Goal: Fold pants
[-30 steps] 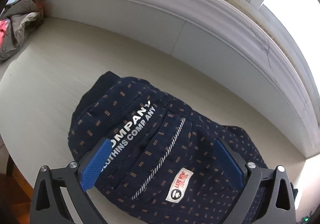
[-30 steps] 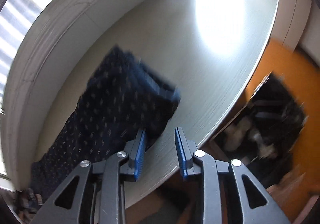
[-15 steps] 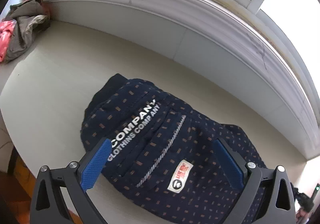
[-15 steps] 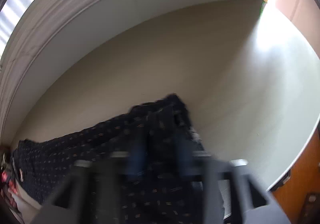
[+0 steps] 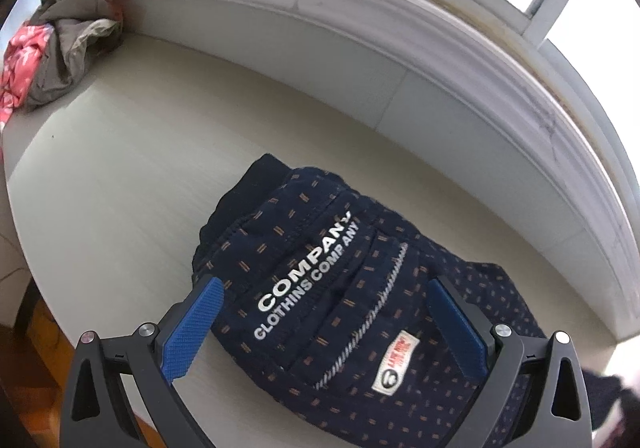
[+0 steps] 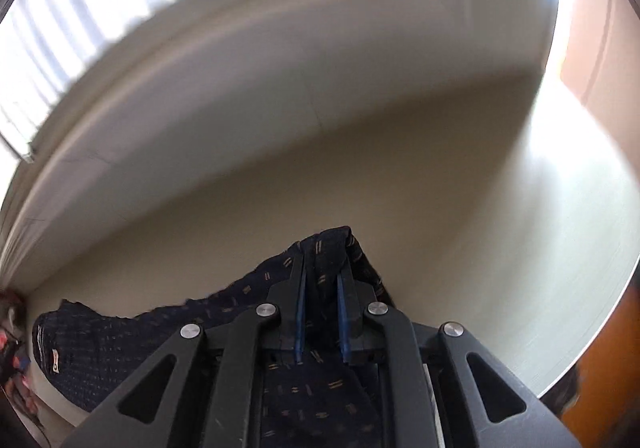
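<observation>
Navy pants (image 5: 320, 288) with small orange dashes and white "COMPANY" lettering lie on a pale table (image 5: 120, 188), waistband toward the far left. My left gripper (image 5: 324, 288) is open, its blue pads hovering above the waist part, one on each side, holding nothing. In the right wrist view my right gripper (image 6: 322, 280) is shut on a bunched fold of the pants' leg end (image 6: 326, 252) and holds it lifted above the table; the remaining pants (image 6: 100, 348) trail down to the lower left.
A heap of grey and pink clothes (image 5: 48, 48) sits in the far left corner under the white windowsill (image 5: 360, 20). The table's curved front edge (image 6: 592, 328) runs at the right, with orange floor (image 6: 608, 388) beyond it.
My right gripper closed on the leg end and lifted it, swinging toward the window wall. My left gripper drew back a little; the pants sit farther right in its view.
</observation>
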The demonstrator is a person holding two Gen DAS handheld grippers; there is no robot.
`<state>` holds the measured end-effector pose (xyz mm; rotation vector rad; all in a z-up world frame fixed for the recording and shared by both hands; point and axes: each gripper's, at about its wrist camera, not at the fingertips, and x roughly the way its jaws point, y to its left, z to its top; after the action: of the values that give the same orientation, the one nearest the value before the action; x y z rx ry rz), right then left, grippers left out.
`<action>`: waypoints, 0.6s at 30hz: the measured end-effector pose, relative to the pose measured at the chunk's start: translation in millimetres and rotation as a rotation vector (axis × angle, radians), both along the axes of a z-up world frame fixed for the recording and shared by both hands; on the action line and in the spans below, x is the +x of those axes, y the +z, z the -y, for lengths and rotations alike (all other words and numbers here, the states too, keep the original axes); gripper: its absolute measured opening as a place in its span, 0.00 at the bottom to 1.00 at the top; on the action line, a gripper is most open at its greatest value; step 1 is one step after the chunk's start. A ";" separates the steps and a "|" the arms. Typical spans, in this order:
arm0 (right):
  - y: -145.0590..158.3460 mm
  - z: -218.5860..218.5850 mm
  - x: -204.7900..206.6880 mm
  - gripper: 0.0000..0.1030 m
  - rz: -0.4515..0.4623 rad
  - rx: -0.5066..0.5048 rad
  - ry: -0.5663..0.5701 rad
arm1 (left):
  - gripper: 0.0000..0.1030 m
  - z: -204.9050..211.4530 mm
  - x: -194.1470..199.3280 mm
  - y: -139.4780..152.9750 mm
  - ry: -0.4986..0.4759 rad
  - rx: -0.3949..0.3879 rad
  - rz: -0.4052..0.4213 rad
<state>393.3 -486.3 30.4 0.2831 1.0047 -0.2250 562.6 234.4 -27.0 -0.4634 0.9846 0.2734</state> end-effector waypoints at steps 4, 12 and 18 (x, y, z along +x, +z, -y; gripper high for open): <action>-46.7 9.2 -2.5 0.09 -0.050 -0.004 -0.045 | 1.00 0.4 -2.5 -0.3 -0.006 -0.014 -0.005; -10.5 -22.6 -53.1 0.23 0.103 -0.220 -0.169 | 1.00 61.0 -7.4 2.9 -0.178 -0.041 -0.007; 17.5 -115.9 -89.8 0.39 0.289 -0.328 -0.087 | 1.00 158.4 -18.0 -3.6 -0.375 0.026 -0.027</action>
<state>303.4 -370.5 47.9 0.0566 0.6568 -0.4106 544.5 75.9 -30.6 -0.2444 1.0722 -0.0450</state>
